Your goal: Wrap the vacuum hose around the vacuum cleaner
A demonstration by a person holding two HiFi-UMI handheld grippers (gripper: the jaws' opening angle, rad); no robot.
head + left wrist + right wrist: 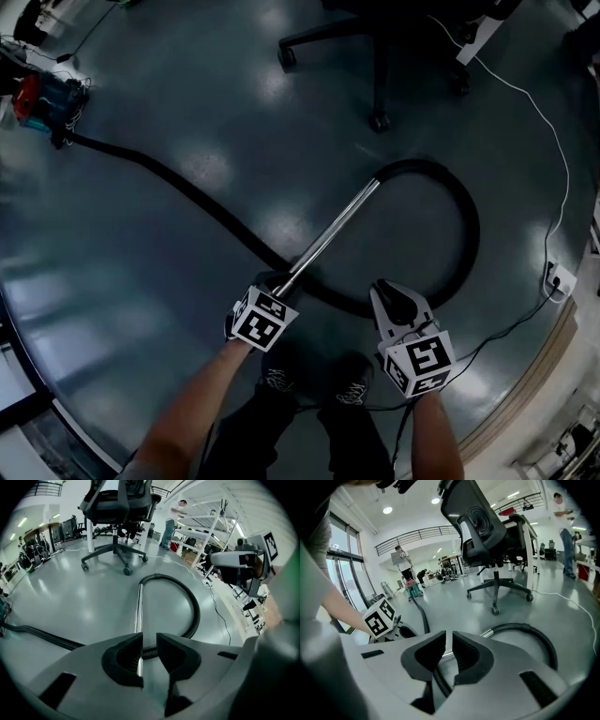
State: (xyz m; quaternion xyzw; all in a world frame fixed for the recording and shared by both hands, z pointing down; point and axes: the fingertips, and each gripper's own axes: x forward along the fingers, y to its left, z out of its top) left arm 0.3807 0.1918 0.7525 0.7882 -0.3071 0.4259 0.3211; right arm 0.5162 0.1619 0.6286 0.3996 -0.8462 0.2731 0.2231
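Note:
The vacuum cleaner (42,101), teal and red, stands far off at the top left of the floor. Its black hose (187,192) snakes toward me, loops round on the right (466,225) and ends in a chrome tube (333,234). My left gripper (270,284) is low over the tube's near end; its jaws stand slightly apart (149,641), with the tube (138,606) seen through the gap and nothing pinched. My right gripper (389,291) hovers just right of the hose crossing, jaws a narrow slit apart (449,641), the ribbed hose (438,681) below them.
A black office chair (380,56) on castors stands beyond the hose loop. A white cable (544,122) runs down the right side to a floor socket (560,278). My shoes (309,380) are just behind the grippers. People stand by shelving (176,517) in the distance.

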